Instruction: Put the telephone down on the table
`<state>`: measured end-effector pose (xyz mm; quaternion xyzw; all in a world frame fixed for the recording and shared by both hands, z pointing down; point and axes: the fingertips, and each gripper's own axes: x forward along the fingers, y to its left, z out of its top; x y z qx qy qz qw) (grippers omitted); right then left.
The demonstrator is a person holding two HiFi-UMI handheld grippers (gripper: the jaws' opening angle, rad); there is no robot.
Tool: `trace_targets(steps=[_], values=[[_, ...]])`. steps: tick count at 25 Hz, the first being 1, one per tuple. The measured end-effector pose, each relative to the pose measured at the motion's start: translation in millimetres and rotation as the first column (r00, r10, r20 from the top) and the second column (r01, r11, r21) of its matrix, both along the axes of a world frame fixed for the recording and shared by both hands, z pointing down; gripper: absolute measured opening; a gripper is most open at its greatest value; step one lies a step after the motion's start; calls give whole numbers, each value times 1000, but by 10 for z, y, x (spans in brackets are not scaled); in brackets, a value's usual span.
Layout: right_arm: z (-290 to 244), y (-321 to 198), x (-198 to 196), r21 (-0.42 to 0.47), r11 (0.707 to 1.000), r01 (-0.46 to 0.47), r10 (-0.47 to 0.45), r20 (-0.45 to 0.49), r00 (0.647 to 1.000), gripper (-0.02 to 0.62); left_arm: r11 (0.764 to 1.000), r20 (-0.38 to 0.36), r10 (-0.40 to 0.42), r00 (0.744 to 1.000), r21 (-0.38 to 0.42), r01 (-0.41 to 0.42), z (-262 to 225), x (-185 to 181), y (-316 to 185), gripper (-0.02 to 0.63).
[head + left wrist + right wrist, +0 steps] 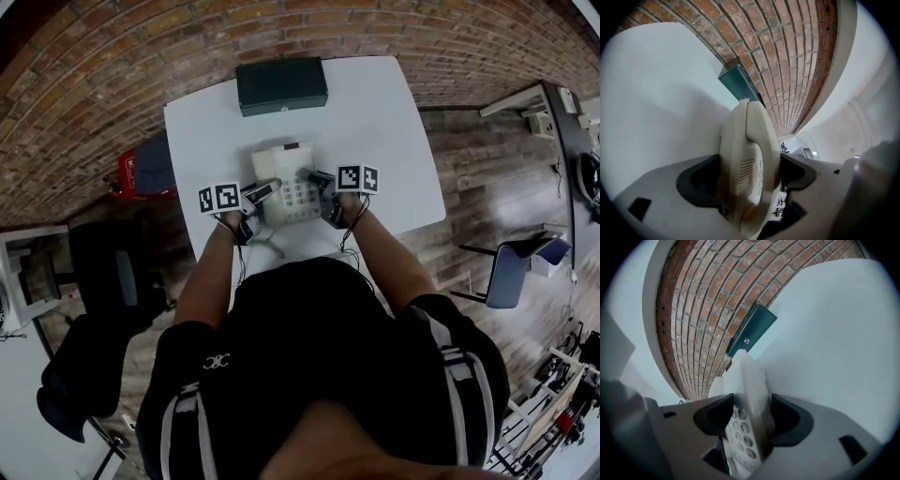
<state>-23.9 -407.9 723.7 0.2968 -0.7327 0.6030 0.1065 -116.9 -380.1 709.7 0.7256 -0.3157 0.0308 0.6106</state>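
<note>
A cream desk telephone (pixel 289 184) with a keypad is held over the near part of the white table (pixel 394 141), between both grippers. My left gripper (pixel 265 192) is shut on its left side, where the handset (pixel 749 164) fills the space between the jaws. My right gripper (pixel 316 178) is shut on the right edge of the telephone base (pixel 747 420), keypad side showing at the left. Whether the telephone touches the table I cannot tell. A cord (pixel 272 246) trails off the near table edge.
A dark green box (pixel 281 85) lies at the far edge of the table, against the brick floor beyond. A red object (pixel 131 172) sits left of the table, and a chair (pixel 511 267) stands to the right.
</note>
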Motion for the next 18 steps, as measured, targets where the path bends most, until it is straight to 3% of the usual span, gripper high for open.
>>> trace_targets(steps=[5, 9, 11, 14, 16, 18], values=[[-1, 5, -7, 27, 999, -18, 18, -6, 1000, 213, 998, 2, -20, 1000, 55, 20, -12, -34, -14, 393], [-82, -51, 95, 85, 993, -81, 82, -9, 997, 213, 988, 110, -31, 993, 151, 14, -98, -115, -55, 393], [-192, -122, 195, 166, 981, -102, 110, -42, 993, 213, 971, 178, -99, 979, 233, 56, -214, -286, -105, 393], [-492, -210, 317, 330, 939, -96, 143, -121, 982, 127, 908, 276, -272, 922, 390, 151, -476, -689, -137, 393], [-791, -267, 347, 456, 885, -93, 181, -153, 971, 48, 857, 317, -379, 870, 474, 201, -696, -937, -129, 372], [-1146, -322, 324, 581, 809, -84, 220, -166, 961, 3, 814, 389, -467, 794, 541, 213, -917, -1148, -129, 174]])
